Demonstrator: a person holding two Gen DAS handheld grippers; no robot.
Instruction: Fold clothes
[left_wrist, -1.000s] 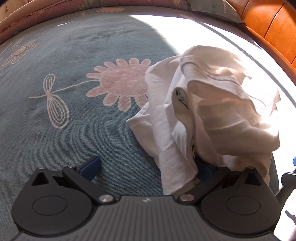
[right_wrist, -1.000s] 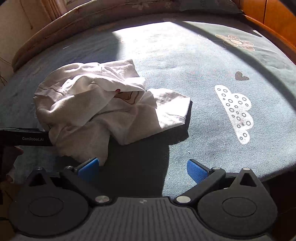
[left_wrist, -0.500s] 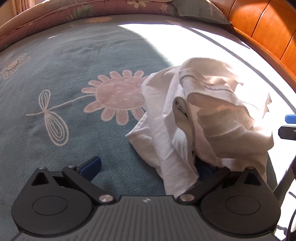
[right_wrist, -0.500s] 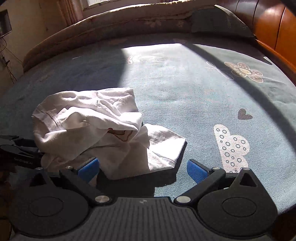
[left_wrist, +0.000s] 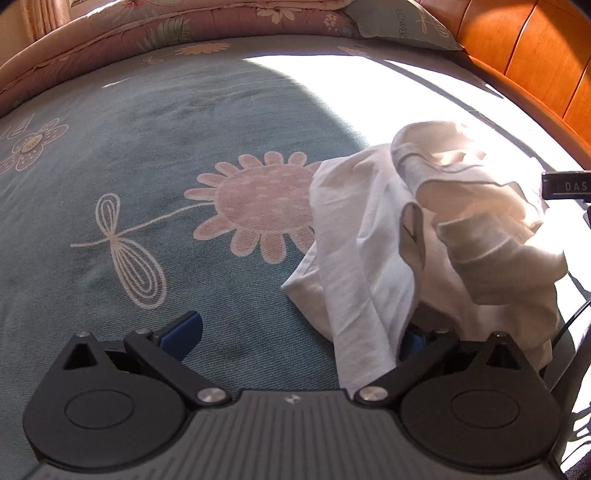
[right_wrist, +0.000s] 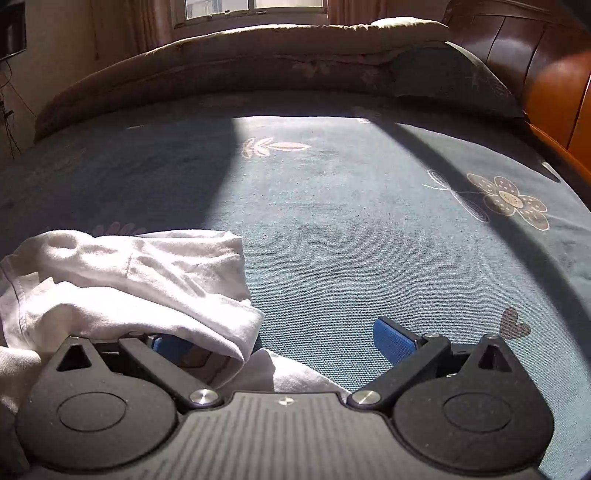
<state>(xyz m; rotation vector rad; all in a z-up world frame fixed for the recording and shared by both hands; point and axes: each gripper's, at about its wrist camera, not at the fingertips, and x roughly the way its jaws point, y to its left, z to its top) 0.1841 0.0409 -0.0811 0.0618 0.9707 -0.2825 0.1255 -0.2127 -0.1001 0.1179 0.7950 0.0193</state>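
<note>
The left gripper (left_wrist: 295, 334) is spread wide, its right finger buried under the crumpled white garment (left_wrist: 424, 236); the right gripper (right_wrist: 280, 341) is equally wide, its left finger under the cloth; the heap lies on the bed (right_wrist: 351, 229), with no clear long axis.

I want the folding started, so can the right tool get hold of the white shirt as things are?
Probably yes. The right tool is open, and the shirt already drapes over its left finger, with nothing between them.
</note>
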